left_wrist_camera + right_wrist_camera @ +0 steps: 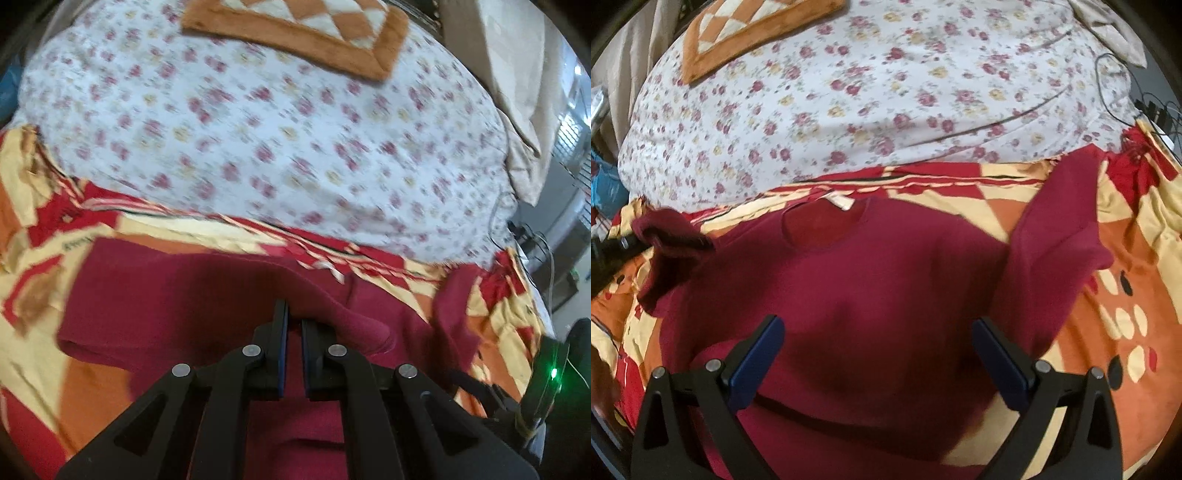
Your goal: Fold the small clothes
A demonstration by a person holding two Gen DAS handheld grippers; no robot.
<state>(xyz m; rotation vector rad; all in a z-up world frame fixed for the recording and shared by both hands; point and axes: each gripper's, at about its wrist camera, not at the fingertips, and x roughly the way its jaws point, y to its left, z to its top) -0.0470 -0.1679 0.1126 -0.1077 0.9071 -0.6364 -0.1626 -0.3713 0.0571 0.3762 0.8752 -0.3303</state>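
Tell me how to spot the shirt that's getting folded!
Look at the bed, past the white flowery sheet, to the bright red, orange and yellow blanket in front. The dark red shirt lies spread on that blanket. It is the only plain, one-colour cloth there, with a round neck hole.

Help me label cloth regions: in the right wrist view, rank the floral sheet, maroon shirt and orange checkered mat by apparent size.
1. floral sheet and maroon shirt: look alike, and the shirt lies nearer, so unranked.
2. orange checkered mat, clearly smallest, partly cut off.
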